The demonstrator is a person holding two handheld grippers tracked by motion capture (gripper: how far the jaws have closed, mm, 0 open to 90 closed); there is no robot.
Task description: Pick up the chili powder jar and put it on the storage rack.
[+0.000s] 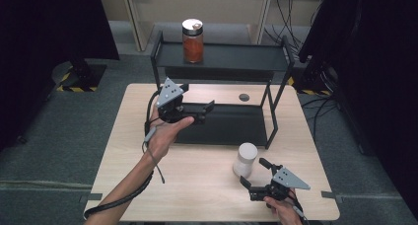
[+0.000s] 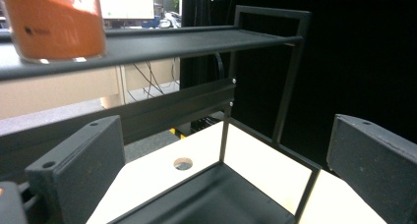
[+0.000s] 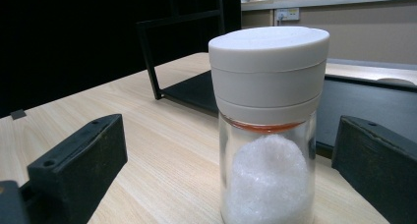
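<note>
A glass jar of orange powder (image 1: 192, 41) with a metal lid stands on the top shelf of a black two-tier rack (image 1: 231, 57). My left gripper (image 1: 207, 111) hovers open over the left end of the rack's lower shelf (image 2: 216, 199). In the left gripper view the orange jar (image 2: 54, 20) is up at the top left, with nothing between the jaws of the left gripper (image 2: 226, 160). A white-capped jar of white crystals (image 1: 245, 159) stands upright on the table. My right gripper (image 1: 254, 172) is open just in front of it. In the right gripper view this jar (image 3: 268, 116) stands between the wide jaws of the right gripper (image 3: 228, 157), untouched.
The light wooden table (image 1: 197, 185) has a round cable hole (image 1: 244, 96) behind the rack's lower shelf. Bare tabletop lies in front of the rack. Black curtains hang on both sides, and cables run along the floor at the right.
</note>
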